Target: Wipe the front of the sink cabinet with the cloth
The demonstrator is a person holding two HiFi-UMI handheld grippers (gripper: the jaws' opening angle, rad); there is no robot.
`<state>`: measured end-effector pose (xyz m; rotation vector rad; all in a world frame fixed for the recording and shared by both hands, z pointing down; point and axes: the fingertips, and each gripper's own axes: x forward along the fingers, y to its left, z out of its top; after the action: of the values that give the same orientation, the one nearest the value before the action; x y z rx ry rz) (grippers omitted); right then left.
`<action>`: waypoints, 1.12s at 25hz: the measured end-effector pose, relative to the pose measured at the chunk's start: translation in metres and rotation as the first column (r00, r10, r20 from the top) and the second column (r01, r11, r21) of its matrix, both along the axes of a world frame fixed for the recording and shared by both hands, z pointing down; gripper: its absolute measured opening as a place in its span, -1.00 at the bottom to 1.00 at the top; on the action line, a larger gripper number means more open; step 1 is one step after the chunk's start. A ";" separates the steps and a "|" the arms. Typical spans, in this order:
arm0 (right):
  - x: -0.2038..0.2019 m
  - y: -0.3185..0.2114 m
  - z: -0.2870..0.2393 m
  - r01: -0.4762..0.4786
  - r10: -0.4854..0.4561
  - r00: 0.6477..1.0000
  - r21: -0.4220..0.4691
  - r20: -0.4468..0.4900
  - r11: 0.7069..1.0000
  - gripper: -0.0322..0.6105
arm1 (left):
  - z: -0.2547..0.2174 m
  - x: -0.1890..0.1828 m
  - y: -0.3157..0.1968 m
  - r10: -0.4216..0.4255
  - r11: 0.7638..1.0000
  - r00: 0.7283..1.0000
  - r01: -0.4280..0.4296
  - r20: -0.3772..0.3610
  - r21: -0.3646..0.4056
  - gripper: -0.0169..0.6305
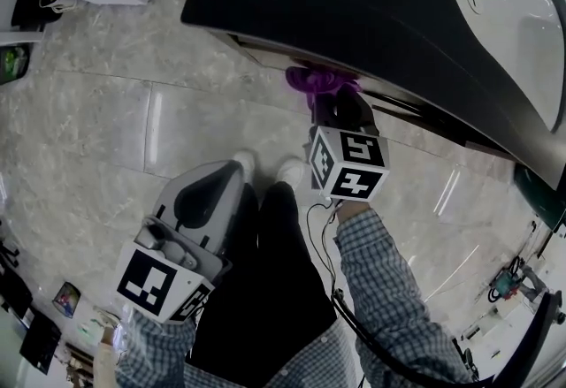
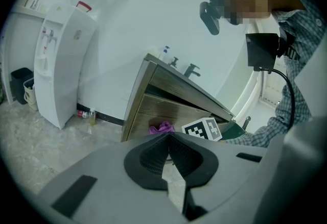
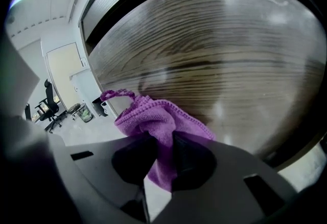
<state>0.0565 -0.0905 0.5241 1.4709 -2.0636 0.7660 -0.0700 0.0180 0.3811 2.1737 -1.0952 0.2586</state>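
Note:
A purple cloth (image 3: 153,121) is pinched in my right gripper (image 3: 162,149), which is shut on it. The cloth lies pressed against the wood-grain front of the sink cabinet (image 3: 219,59). In the head view the cloth (image 1: 309,79) shows just under the black counter edge (image 1: 354,15), ahead of the right gripper (image 1: 334,99) and its marker cube. My left gripper (image 1: 215,181) hangs low by the person's legs, away from the cabinet, shut on nothing. In its own view its pads (image 2: 153,154) meet at the tip, and the cabinet (image 2: 153,105) with the cloth (image 2: 162,127) stands beyond.
A white basin (image 1: 522,6) is set in the counter. A white water dispenser (image 2: 61,70) stands left of the cabinet, with small bottles (image 2: 87,115) on the floor beside it. The floor (image 1: 133,121) is pale marble tile. Office chairs (image 3: 48,105) stand far off.

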 end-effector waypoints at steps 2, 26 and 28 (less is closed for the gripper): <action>0.011 0.001 0.001 -0.009 0.009 1.000 -0.003 -0.007 1.000 -0.67 | 0.000 0.007 -0.001 0.009 1.000 1.000 -0.009 -0.002 0.001 -0.91; 0.153 0.014 0.009 -0.284 0.283 0.959 -0.034 -0.032 0.958 -0.67 | -0.002 0.073 -0.011 0.109 0.994 0.994 -0.109 0.001 0.003 -0.91; 0.164 0.016 0.008 -0.309 0.308 0.951 -0.031 -0.030 0.951 -0.67 | -0.003 0.077 -0.011 0.114 0.993 0.994 -0.114 0.001 0.003 -0.91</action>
<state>0.2204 -0.0749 0.5322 1.7986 -1.8120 0.8921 0.0068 0.0069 0.3779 2.2422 -0.9739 0.3091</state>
